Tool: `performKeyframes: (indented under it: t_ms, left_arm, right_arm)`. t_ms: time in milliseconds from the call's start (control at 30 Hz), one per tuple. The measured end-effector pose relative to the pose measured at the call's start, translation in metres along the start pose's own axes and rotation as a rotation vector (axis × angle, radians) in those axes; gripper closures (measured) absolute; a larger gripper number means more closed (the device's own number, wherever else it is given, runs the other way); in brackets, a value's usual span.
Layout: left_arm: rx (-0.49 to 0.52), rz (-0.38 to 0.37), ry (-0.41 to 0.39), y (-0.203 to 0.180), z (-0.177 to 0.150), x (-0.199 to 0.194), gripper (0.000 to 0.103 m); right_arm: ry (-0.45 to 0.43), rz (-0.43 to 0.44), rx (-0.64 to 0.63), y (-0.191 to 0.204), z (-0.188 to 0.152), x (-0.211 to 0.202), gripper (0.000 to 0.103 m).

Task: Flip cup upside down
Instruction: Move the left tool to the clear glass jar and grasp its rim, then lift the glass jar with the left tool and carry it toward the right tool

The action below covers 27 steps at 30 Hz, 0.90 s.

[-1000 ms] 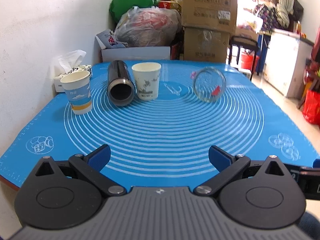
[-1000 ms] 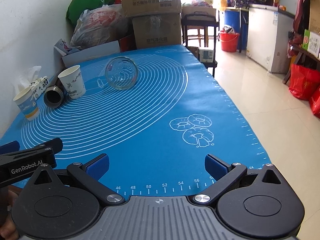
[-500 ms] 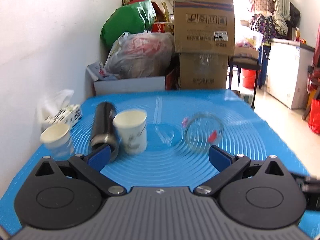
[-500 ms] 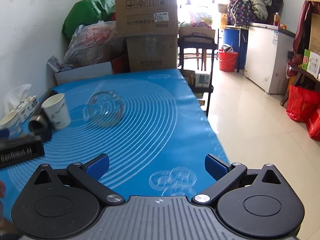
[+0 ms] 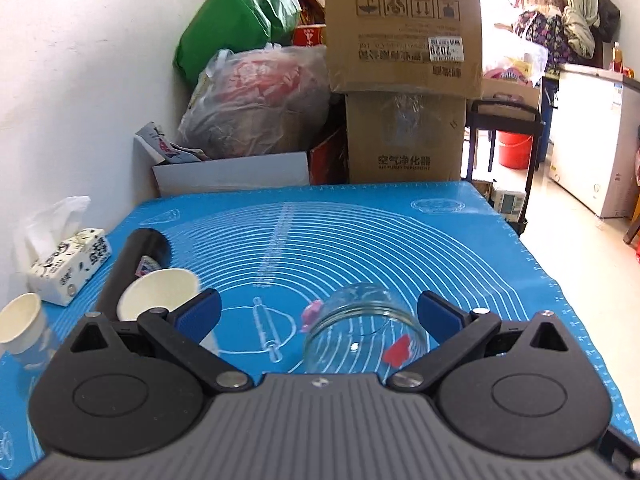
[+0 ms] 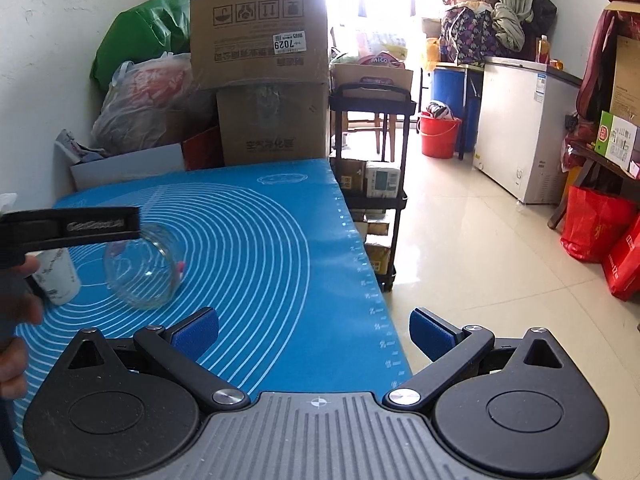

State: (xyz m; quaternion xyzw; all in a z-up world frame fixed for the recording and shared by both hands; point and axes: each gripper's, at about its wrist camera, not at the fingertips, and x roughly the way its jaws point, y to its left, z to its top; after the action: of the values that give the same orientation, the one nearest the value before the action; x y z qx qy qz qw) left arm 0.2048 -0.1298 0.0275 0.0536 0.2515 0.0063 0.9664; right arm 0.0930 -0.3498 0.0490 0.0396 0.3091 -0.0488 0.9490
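Observation:
A clear glass cup [image 5: 362, 332] lies on its side on the blue mat [image 5: 360, 240], mouth toward me. My left gripper [image 5: 318, 314] is open, and the glass lies between and just past its blue fingertips. The glass also shows in the right wrist view [image 6: 140, 270], under the left gripper's black body [image 6: 72, 228]. My right gripper [image 6: 314, 332] is open and empty over the mat's right edge, well right of the glass.
A white paper cup [image 5: 160, 294] stands upright by the left fingertip, with a black flask [image 5: 134, 266] lying behind it. Another paper cup [image 5: 22, 326] and a tissue box [image 5: 68, 266] sit at far left. Boxes [image 5: 404, 92] and bags [image 5: 256, 108] stand behind the table.
Both grippers have moved forward over the mat. The left gripper has closed in on the lying glass, which now sits between its open fingertips. Nothing has been grasped.

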Motion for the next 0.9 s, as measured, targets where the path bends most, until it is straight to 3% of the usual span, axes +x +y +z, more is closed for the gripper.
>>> performKeyframes:
  t_ms: [167, 400, 433, 467, 533, 700, 900]
  left_arm:
    - [0.019, 0.019, 0.047, -0.013, -0.001, 0.031, 0.0]
    - [0.032, -0.02, 0.158, -0.018, -0.013, 0.057, 0.001]
    - [0.034, -0.023, 0.162, -0.019, -0.015, 0.058, 0.002]
    - [0.034, -0.027, 0.162, -0.018, -0.017, 0.059, 0.012]
    - [0.035, -0.048, 0.174, -0.017, -0.017, 0.061, 0.018]
    - [0.023, -0.079, 0.177, -0.011, -0.017, 0.059, 0.018]
    - [0.031, -0.063, 0.173, -0.006, -0.019, 0.045, 0.018]
  right_arm:
    - [0.015, 0.012, -0.002, -0.001, -0.001, 0.013, 0.0]
    - [0.039, 0.013, 0.003, -0.001, -0.005, 0.026, 0.0]
    - [0.043, 0.015, 0.007, -0.001, -0.005, 0.027, 0.0]
    - [0.046, 0.017, 0.01, -0.002, -0.005, 0.028, 0.0]
    - [0.045, 0.017, 0.013, -0.002, -0.004, 0.03, 0.0]
    - [0.038, 0.009, 0.002, 0.001, -0.006, 0.027, 0.0]
    - [0.029, 0.002, -0.012, 0.005, -0.007, 0.02, 0.0]
